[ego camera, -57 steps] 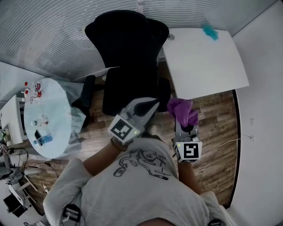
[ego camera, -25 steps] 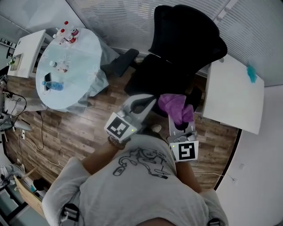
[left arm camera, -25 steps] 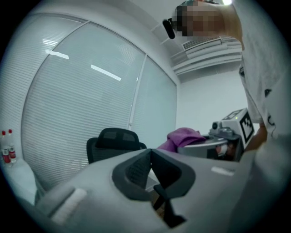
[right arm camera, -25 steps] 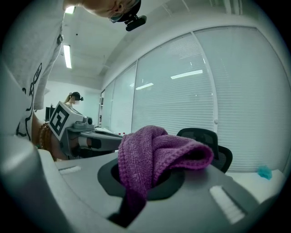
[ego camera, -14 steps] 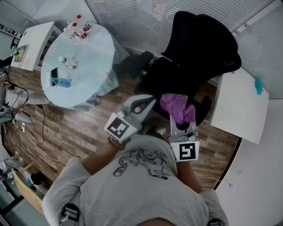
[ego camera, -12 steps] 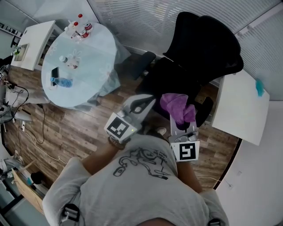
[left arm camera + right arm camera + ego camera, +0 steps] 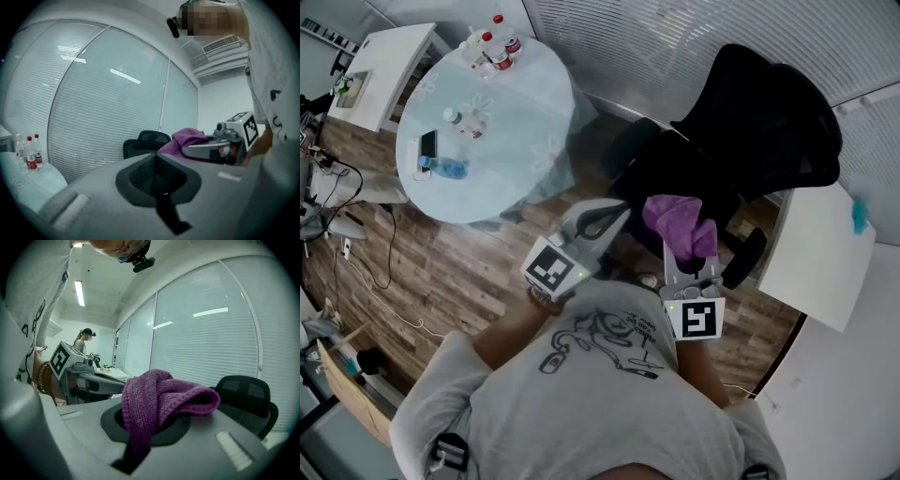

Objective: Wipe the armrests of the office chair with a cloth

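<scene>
Right gripper (image 7: 145,427) is pinching cloth (image 7: 159,394); left gripper (image 7: 157,176) is hanging closed, empty. Bottles (image 7: 492,47) are standing left of chair (image 7: 750,141); only right gripper view is showing a bystander (image 7: 84,341).

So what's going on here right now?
A person holds a gripper in each hand facing the black office chair. The right gripper is shut on a purple cloth, bunched over its jaws; the left gripper is shut and empty. The cloth is not on either armrest, so wiping has not begun.

Purple cloth (image 7: 677,221), black chair (image 7: 769,122)
</scene>
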### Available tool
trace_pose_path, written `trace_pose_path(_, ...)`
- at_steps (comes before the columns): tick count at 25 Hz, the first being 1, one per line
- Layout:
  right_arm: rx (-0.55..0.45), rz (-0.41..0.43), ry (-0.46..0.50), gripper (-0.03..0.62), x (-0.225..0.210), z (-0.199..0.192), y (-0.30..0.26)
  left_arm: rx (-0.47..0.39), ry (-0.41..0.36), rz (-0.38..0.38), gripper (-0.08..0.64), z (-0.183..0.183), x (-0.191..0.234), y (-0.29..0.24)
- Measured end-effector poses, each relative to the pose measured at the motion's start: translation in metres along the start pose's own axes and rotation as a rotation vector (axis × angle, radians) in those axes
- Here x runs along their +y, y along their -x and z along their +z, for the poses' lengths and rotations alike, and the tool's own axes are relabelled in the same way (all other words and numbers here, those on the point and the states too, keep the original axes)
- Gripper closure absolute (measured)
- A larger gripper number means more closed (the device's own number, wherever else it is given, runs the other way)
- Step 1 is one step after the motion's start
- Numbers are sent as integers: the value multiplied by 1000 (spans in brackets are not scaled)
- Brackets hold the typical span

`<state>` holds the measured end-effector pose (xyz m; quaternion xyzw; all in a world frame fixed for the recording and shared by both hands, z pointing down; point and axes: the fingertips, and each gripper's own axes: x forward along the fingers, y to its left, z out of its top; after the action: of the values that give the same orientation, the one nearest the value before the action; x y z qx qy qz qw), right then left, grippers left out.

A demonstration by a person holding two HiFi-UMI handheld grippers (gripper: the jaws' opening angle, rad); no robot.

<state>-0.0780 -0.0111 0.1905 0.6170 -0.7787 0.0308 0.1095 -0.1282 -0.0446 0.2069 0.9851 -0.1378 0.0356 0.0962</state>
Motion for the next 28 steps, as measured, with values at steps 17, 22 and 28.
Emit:
trace_pose_path(17, 59, 66, -10, 560, 0, -23, -62, 11, 22, 82, 560, -18, 63, 2)
trace_pose_path(22, 87, 112, -17, 560, -3, -44, -80, 11, 34, 127, 560, -34, 81, -5)
trace_pose_path(28, 108, 178, -5, 560, -3, -72, -103, 49, 63, 155, 560, -67, 93, -15)
